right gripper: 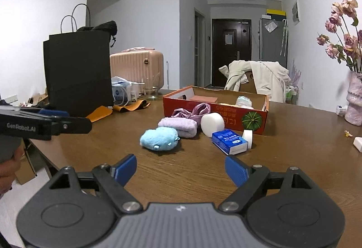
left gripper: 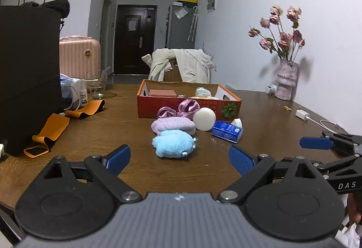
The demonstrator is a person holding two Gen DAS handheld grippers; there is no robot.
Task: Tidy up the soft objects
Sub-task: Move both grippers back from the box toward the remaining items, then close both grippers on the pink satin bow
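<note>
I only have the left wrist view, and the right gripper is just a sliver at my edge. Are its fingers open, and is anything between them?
Observer: The right gripper is open, with only bare table showing between its fingers.
Operator: The white thing past the plush looks like a ball to me.
Observer: From the right wrist it is a short cylinder lying on its side, not a ball.

The red box (left gripper: 189, 107) hides most of its contents behind its front wall; the purple satin piece (left gripper: 178, 109) is partly covered, perhaps a scrunchie. The right hand-held gripper (left gripper: 316, 142) is cut off at the left wrist view's edge.
</note>
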